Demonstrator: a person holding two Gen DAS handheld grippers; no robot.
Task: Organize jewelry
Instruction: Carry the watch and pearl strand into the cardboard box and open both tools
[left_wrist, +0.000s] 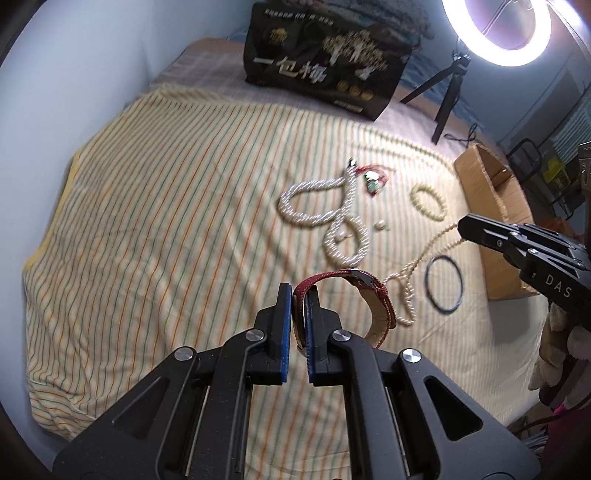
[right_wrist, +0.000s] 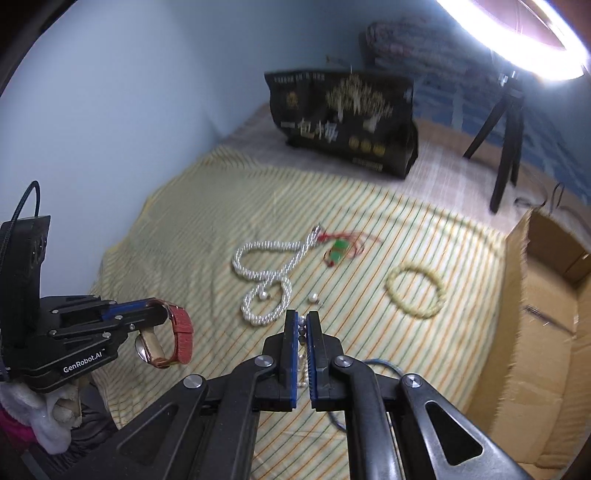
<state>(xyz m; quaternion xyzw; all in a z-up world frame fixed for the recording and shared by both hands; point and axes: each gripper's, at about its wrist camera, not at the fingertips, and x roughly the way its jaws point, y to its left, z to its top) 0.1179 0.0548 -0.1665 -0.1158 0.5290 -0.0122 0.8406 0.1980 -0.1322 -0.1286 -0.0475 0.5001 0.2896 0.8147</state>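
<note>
My left gripper (left_wrist: 299, 291) is shut on a red-strapped wristwatch (left_wrist: 373, 295) and holds it above the striped cloth; the watch also shows in the right wrist view (right_wrist: 181, 334). My right gripper (right_wrist: 303, 321) is shut on a thin cream bead necklace (left_wrist: 424, 258), which hangs from its tips (left_wrist: 463, 227) down to the cloth. On the cloth lie a thick white pearl necklace (right_wrist: 266, 280), a green pendant on red cord (right_wrist: 338, 253), a yellow bead bracelet (right_wrist: 415, 291), two loose pearls (right_wrist: 313, 297) and a dark thin ring (left_wrist: 443, 284).
An open cardboard box (right_wrist: 546, 314) stands at the right edge of the bed. A black printed bag (right_wrist: 343, 125) stands at the back. A ring light (left_wrist: 498, 29) on a black tripod (right_wrist: 506, 147) is at the back right. A wall runs along the left.
</note>
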